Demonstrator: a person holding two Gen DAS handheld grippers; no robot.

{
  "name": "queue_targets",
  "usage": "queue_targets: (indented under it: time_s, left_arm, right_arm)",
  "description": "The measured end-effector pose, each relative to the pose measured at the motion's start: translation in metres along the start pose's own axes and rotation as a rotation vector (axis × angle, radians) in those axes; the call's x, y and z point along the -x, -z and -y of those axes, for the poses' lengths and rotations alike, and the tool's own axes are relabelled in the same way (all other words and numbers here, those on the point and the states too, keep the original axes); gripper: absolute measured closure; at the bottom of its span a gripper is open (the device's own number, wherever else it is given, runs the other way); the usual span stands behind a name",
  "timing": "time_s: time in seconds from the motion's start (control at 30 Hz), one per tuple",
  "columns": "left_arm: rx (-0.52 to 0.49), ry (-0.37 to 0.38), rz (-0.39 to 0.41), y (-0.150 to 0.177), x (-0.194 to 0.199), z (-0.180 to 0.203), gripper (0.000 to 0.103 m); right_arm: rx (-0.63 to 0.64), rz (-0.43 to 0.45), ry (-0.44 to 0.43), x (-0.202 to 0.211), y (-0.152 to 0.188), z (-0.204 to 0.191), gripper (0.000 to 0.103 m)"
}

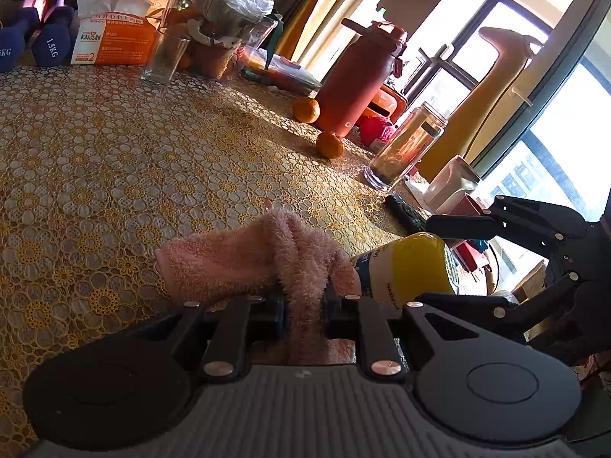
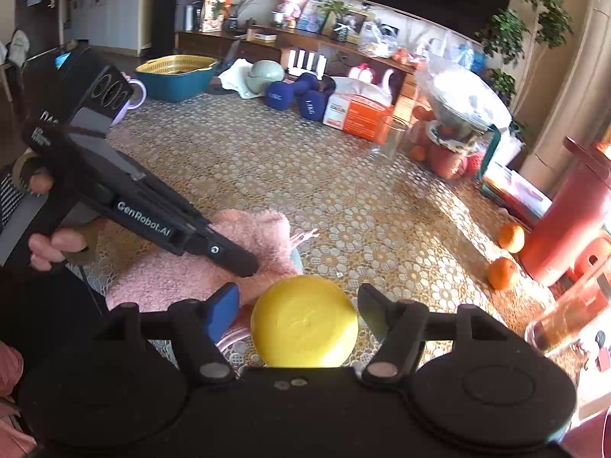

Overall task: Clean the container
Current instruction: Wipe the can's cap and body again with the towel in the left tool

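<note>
Lace-covered table (image 2: 343,191) beneath: left gripper (image 1: 303,315) pinched shut on soft cloth (image 1: 244,263) beside the container (image 2: 304,321), a light, slick jar apparently loose between the right gripper's (image 2: 298,311) parted fingers.

Your table (image 2: 305,191), under yellow lace.
Tissue box (image 2: 357,114) at twelve o'clock, two oranges (image 2: 503,273) at three, dumbbells (image 2: 294,95) at eleven.

Cloth (image 1: 248,263) lies on table (image 1: 114,160), container (image 1: 404,267) just right.
</note>
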State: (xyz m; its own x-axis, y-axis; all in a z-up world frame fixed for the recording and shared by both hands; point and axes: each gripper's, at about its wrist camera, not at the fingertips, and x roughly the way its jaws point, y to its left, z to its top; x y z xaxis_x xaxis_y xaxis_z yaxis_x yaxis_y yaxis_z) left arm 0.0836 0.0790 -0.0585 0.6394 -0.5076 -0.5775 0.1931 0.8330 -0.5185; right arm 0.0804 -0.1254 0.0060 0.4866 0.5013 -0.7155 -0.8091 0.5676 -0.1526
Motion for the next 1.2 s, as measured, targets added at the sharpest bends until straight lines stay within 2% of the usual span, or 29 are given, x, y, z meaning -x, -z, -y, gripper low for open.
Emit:
queue_targets:
  time_s: [0.17, 0.23, 0.3, 0.37, 0.47, 0.6, 0.7, 0.8, 0.9, 1.0, 1.2]
  left_arm:
    - [0.011, 0.005, 0.001, 0.005, 0.003, -0.003, 0.086]
    - [0.015, 0.006, 0.001, 0.006, 0.004, -0.004, 0.086]
    - [0.021, 0.009, 0.002, 0.007, 0.005, -0.004, 0.086]
    - [0.028, 0.019, 0.003, 0.007, 0.006, -0.004, 0.086]
    - [0.017, 0.051, 0.008, 0.002, 0.011, 0.001, 0.086]
    - [-0.016, 0.145, 0.056, -0.017, 0.027, 0.020, 0.086]
    - [-0.064, 0.207, 0.086, -0.034, 0.037, 0.042, 0.086]
    - [-0.135, 0.228, 0.083, -0.044, 0.032, 0.067, 0.086]
    - [-0.188, 0.191, 0.043, -0.045, 0.012, 0.081, 0.086]
    - [-0.200, 0.139, -0.005, -0.039, -0.008, 0.079, 0.086]
    - [-0.156, 0.096, -0.014, -0.039, -0.018, 0.058, 0.087]
  right_arm:
    - [-0.137, -0.054, 0.081, -0.003, 0.006, 0.008, 0.032]
    - [-0.227, -0.072, 0.060, -0.005, 0.012, 0.016, 0.034]
    - [-0.289, -0.064, 0.054, -0.004, 0.019, 0.021, 0.041]
    - [-0.303, -0.055, 0.051, -0.001, 0.023, 0.023, 0.041]
    - [-0.250, -0.052, 0.044, 0.002, 0.025, 0.019, 0.041]
    - [-0.071, -0.039, 0.047, 0.006, 0.026, -0.003, 0.041]
    - [0.044, -0.030, 0.061, 0.005, 0.025, -0.018, 0.041]
    - [0.144, -0.017, 0.077, 0.004, 0.025, -0.031, 0.041]
    - [0.221, -0.005, 0.087, 0.002, 0.025, -0.041, 0.041]
    - [0.234, -0.003, 0.084, 0.000, 0.024, -0.042, 0.041]
    - [0.211, 0.001, 0.065, -0.001, 0.022, -0.036, 0.041]
